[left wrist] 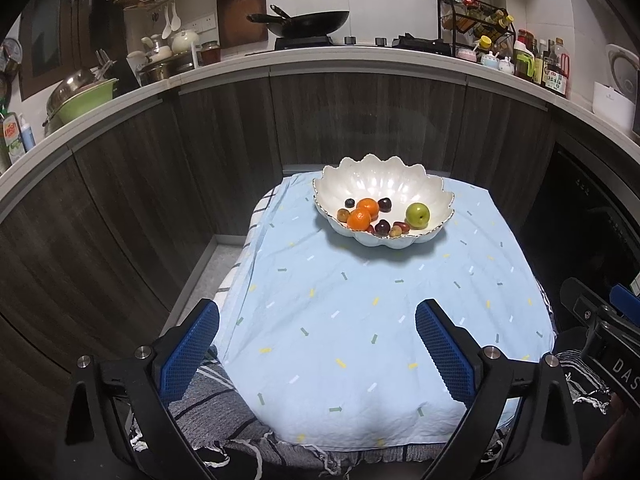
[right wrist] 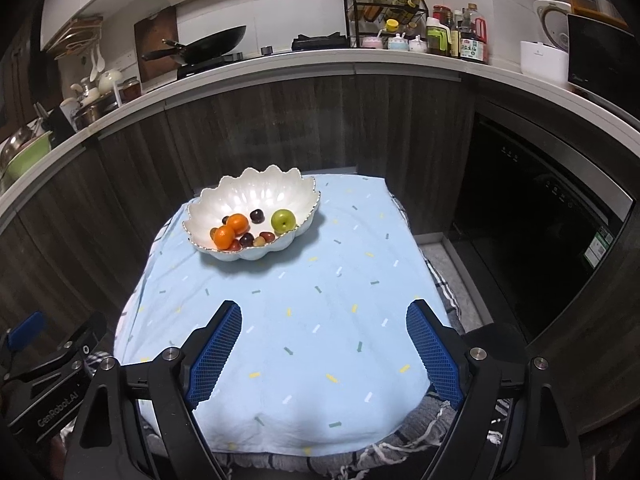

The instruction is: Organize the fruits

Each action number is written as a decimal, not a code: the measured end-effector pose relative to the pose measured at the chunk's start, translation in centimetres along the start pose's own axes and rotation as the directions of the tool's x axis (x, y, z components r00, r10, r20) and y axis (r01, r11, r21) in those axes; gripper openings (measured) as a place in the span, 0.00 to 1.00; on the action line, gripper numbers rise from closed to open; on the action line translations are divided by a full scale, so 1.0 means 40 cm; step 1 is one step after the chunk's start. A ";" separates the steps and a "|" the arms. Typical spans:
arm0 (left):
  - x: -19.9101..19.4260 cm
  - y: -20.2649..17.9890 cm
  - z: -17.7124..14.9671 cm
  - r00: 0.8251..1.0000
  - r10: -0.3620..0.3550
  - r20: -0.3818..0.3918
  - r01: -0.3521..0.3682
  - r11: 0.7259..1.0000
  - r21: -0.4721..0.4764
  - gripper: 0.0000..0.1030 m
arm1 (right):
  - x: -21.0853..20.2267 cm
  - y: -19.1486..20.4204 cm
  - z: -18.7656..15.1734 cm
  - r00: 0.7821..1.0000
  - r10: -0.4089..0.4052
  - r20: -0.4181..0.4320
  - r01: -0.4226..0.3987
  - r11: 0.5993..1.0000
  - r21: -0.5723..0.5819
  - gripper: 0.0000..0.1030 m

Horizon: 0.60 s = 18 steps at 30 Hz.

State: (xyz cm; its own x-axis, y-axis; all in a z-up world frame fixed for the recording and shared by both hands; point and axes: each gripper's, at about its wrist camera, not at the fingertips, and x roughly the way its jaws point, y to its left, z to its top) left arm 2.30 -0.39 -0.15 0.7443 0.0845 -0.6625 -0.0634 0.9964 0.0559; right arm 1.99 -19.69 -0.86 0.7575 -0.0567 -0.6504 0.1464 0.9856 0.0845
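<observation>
Left gripper [left wrist: 317,312] hovering over the near edge of the light blue cloth [left wrist: 360,320], blue fingers spread apart, gripping nothing. Right gripper [right wrist: 324,314] likewise hovering wide apart, carrying nothing. White scalloped bowl [left wrist: 400,180] sitting toward the cloth's far edge, holding two oranges [left wrist: 359,219], a green apple [left wrist: 417,215] and several small dark fruits [left wrist: 385,204]. Wok [left wrist: 308,24] sitting on the counter behind.
</observation>
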 end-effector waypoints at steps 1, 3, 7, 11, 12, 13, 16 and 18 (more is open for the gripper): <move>-0.001 -0.001 -0.001 1.000 0.000 0.000 0.000 1.000 0.000 0.97 | -0.001 -0.001 0.000 1.000 0.002 0.002 -0.002 1.000 0.000 0.83; 0.000 -0.001 -0.001 1.000 -0.002 -0.002 0.002 1.000 0.000 0.97 | -0.002 -0.003 0.001 1.000 0.004 0.005 -0.004 1.000 -0.001 0.83; 0.000 -0.001 -0.001 1.000 -0.004 -0.002 0.004 1.000 0.001 0.97 | -0.004 -0.004 0.003 1.000 0.006 0.009 -0.006 1.000 -0.003 0.83; 0.000 -0.001 0.000 1.000 -0.003 -0.004 0.003 1.000 0.002 0.97 | -0.004 -0.002 0.003 1.000 0.006 0.010 -0.006 1.000 -0.003 0.83; 0.001 -0.001 -0.001 1.000 -0.003 -0.005 0.003 1.000 0.001 0.97 | -0.003 -0.002 0.003 1.000 0.008 0.009 -0.008 1.000 -0.003 0.83; 0.001 -0.001 -0.001 1.000 -0.003 -0.005 0.003 1.000 0.001 0.97 | -0.004 -0.003 0.003 1.000 0.009 0.007 -0.009 1.000 -0.002 0.83; 0.001 -0.001 -0.001 1.000 -0.004 -0.005 0.004 1.000 0.003 0.97 | -0.004 -0.003 0.003 1.000 0.010 0.007 -0.010 1.000 -0.002 0.83; 0.001 -0.001 -0.001 1.000 -0.005 -0.007 0.005 1.000 0.004 0.97 | -0.003 -0.004 0.002 1.000 0.010 0.006 -0.010 1.000 -0.002 0.83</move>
State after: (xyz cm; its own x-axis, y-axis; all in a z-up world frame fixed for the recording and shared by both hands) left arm 2.31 -0.44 -0.20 0.7400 0.0792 -0.6679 -0.0567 0.9969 0.0553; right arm 1.94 -19.84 -0.72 0.7626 -0.0473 -0.6451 0.1372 0.9865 0.0898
